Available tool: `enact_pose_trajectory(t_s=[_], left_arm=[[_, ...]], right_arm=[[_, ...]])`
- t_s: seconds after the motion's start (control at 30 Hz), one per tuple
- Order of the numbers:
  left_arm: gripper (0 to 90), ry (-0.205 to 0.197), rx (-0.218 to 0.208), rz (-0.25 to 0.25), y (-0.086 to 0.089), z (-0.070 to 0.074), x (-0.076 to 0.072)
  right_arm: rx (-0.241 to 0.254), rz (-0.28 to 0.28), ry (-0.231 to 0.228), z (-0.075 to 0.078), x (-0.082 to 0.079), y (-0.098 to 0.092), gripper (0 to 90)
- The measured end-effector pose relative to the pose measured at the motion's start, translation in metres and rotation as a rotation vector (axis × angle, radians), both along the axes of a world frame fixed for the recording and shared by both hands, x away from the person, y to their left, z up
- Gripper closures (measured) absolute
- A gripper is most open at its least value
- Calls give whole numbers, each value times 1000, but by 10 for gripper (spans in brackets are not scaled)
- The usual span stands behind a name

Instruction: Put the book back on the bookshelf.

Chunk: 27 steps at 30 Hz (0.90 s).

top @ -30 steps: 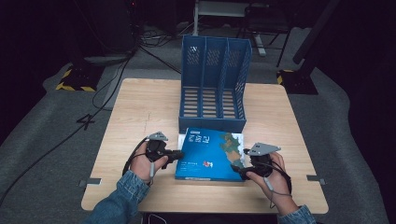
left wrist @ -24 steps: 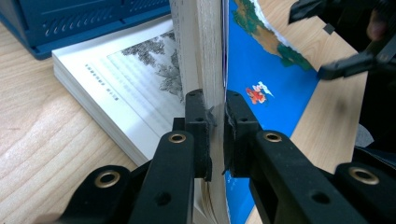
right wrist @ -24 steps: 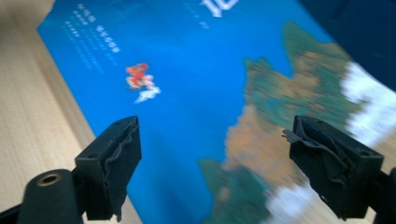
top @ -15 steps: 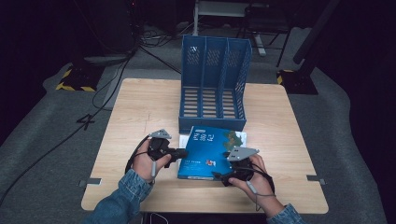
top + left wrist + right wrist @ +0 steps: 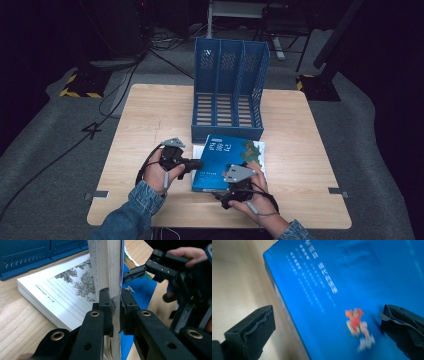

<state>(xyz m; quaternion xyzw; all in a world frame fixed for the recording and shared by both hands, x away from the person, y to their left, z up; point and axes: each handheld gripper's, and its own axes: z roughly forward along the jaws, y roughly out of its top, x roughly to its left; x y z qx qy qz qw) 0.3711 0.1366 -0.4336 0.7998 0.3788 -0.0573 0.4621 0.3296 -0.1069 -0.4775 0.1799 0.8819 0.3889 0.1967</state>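
A thick book with a blue cover (image 5: 225,157) lies on the wooden table (image 5: 150,115) in front of a blue file rack (image 5: 227,90). My left gripper (image 5: 196,163) is at the book's left edge. In the left gripper view it (image 5: 115,296) is shut on the cover and a wad of pages (image 5: 110,262), which stand upright above the printed pages lying flat (image 5: 62,290). My right gripper (image 5: 231,186) is at the book's near edge, jaws wide apart. They have just been opening, and the blue cover (image 5: 342,290) lies between the pads, untouched.
The file rack has three upright slots and stands at the table's far middle. Bare wood runs left and right of the book. Cables (image 5: 120,95) trail over the dark floor at the far left. The right gripper (image 5: 152,266) also shows in the left gripper view.
My right gripper has moved left along the book's near edge and its jaws have spread wider. The left gripper has stayed put, still clamped on the book.
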Motion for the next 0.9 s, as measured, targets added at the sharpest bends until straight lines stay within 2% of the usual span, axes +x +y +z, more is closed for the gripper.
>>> enact_pose_trajectory(t_s=[0.03,0.1,0.2,0.43,0.47,0.8,0.9], left_arm=[[820,0,0,0,0,0,0],[820,5,0,1,0,-1,0],[821,24,-15,-2,1,-2,1],[821,47,-37,-7,2,-4,3],[821,48,-38,-6,2,-4,2],[821,49,-20,2,1,-5,3],[820,50,-24,0,2,-5,3]], right_arm=[[-12,-17,-46,-3,-3,7,0],[-27,-39,-95,-7,-6,14,0],[-55,-10,-143,-11,-7,17,0],[-53,-3,-159,-14,-7,17,0],[-73,5,-187,-16,-9,18,0],[-46,13,-220,-24,-10,16,0],[-60,21,-236,-25,-11,16,0]])
